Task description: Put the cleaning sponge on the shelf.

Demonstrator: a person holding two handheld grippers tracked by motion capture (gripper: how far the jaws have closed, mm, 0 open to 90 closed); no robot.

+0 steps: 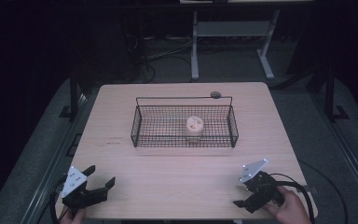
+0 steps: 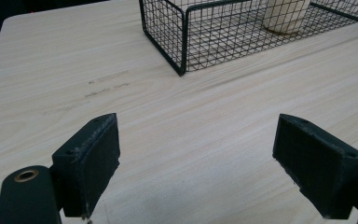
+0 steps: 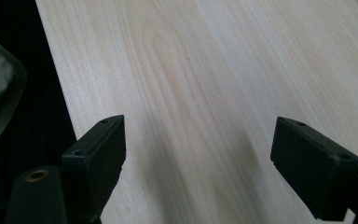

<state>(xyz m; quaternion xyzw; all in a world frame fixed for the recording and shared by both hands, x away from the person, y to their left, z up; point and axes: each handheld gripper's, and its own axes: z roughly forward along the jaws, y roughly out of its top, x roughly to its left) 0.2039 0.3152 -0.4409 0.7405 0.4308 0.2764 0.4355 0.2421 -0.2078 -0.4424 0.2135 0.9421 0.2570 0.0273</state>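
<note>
1. The left gripper [image 1: 103,182] sits at the near left corner of the table [image 1: 121,116], its two black jaws spread wide with nothing between them. In the left gripper view [image 2: 196,154] the pads [image 2: 95,158] are flat, matte blocks with a faintly gritty face and worn, pale edges.
2. The right gripper [image 1: 240,198] lies at the near right corner, held in a hand [image 1: 289,210], and its jaws also stand wide apart and empty. A grey three-cornered plate [image 1: 253,170] caps it, and a black cable [image 1: 303,189] loops away from it.
3. In the right gripper view [image 3: 198,154] the jaws frame bare tabletop: pale wood with long straight grain, smooth and matte, ending at a dark edge to the left.
4. Farther out, in the middle of the table, stands a black wire basket [image 1: 137,126], rectangular, with a fine square mesh and a thin rail raised along its far side.
5. Inside the basket, right of centre, stands a small cream-coloured cylinder [image 1: 194,127] with holes in its top face; it is well apart from both grippers.
6. Nothing lies between either gripper and the basket.
7. The left gripper view brings the basket's near corner [image 2: 182,56] close and shows the cylinder's smooth lower side [image 2: 284,18] through the mesh; the high view alone gives its holed top.
8. Beyond the table, grey frame legs [image 1: 194,51] stand on a dark floor.
</note>
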